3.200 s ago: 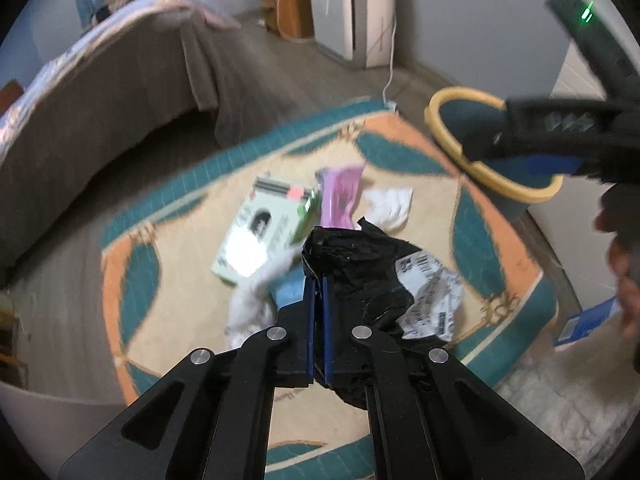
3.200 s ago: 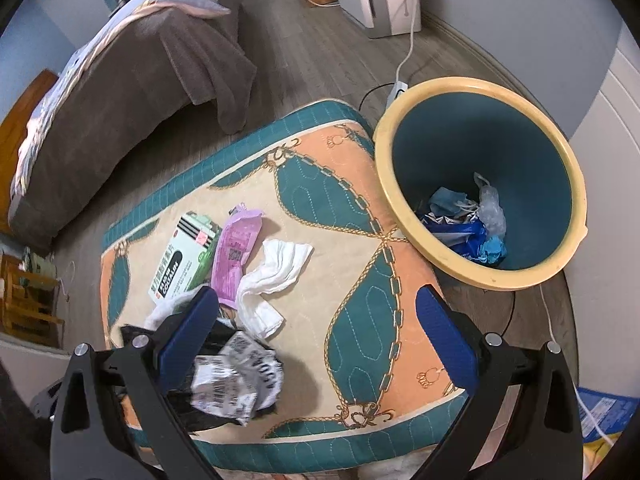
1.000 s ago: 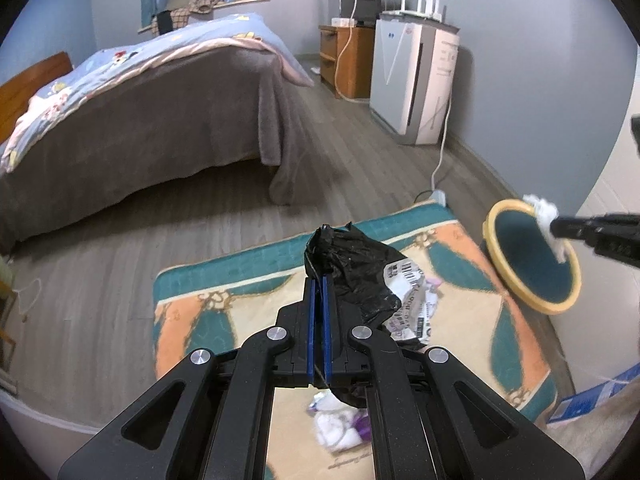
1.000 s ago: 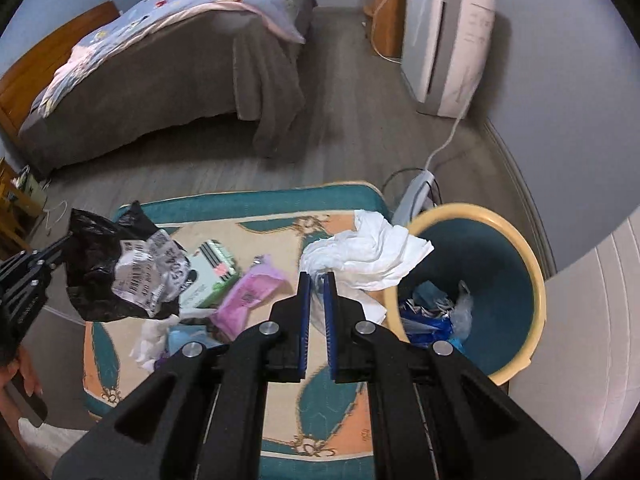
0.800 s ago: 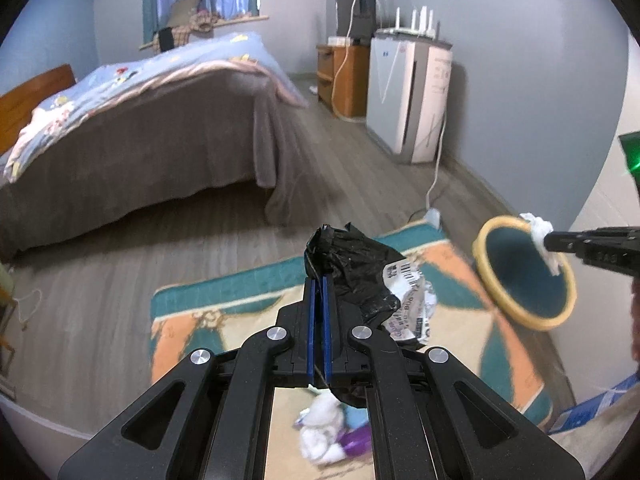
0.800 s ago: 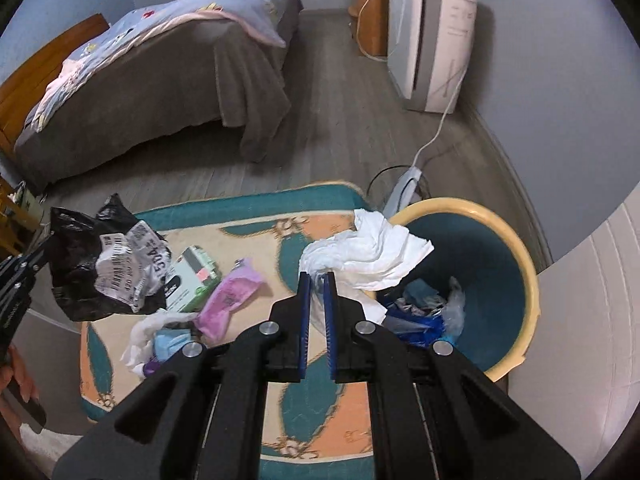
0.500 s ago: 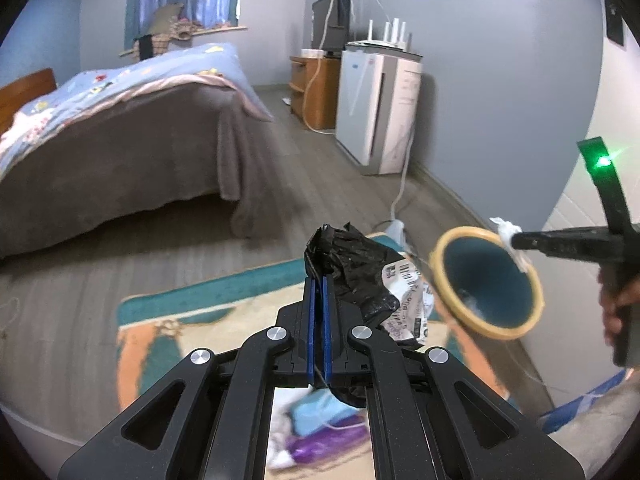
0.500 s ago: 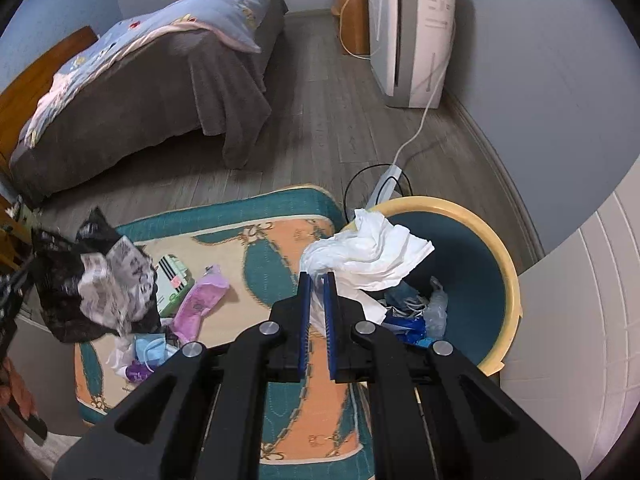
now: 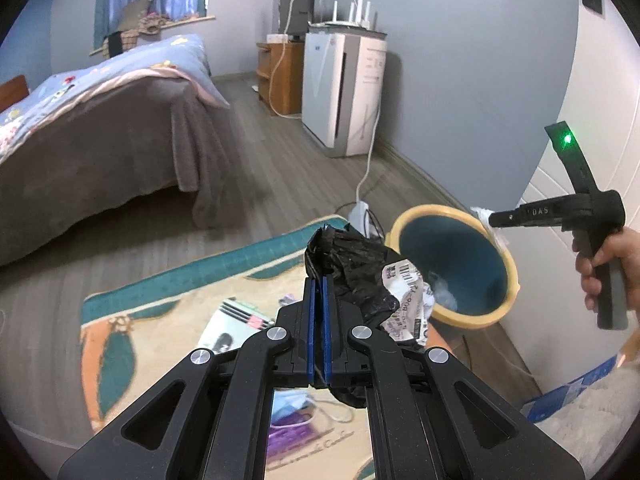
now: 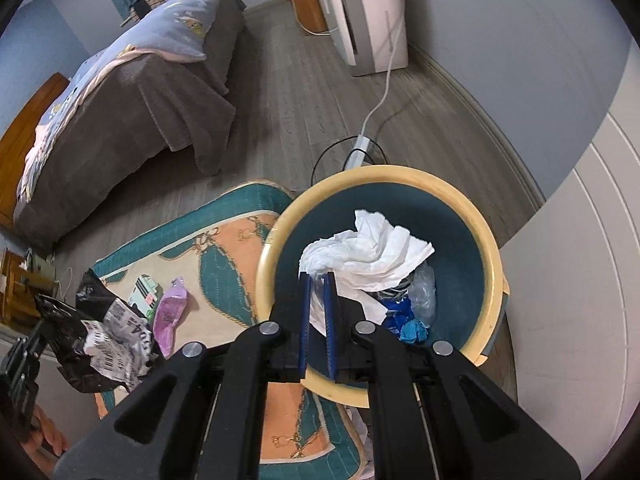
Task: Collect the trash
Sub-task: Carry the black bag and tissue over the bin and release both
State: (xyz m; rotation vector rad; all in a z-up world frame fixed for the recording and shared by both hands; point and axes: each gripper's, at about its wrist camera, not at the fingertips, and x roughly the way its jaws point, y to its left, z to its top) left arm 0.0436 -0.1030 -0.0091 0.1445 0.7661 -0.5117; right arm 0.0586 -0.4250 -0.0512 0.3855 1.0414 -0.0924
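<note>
My left gripper (image 9: 317,280) is shut on a crumpled black plastic bag (image 9: 348,264) with a white barcode label, held above the rug. The same black bag (image 10: 92,340) shows at the lower left of the right wrist view. My right gripper (image 10: 317,280) is shut on a crumpled white tissue (image 10: 372,252) and hangs over the mouth of the yellow-rimmed teal bin (image 10: 464,204). From the left wrist view the bin (image 9: 452,264) stands right of the rug, with the right gripper (image 9: 494,219) at its far rim, held by a hand.
On the patterned rug (image 10: 236,240) lie a green-and-white packet (image 10: 144,292) and a pink wrapper (image 10: 170,312); a blue mask (image 9: 292,406) lies nearer. The bin holds blue and clear scraps. A bed (image 9: 100,128), an air purifier (image 9: 340,92), a cable and power strip (image 10: 358,148) surround the area.
Both grippers have swung toward the bin with their loads. The tissue now hangs directly over the bin's opening, and the bin looms larger in both views.
</note>
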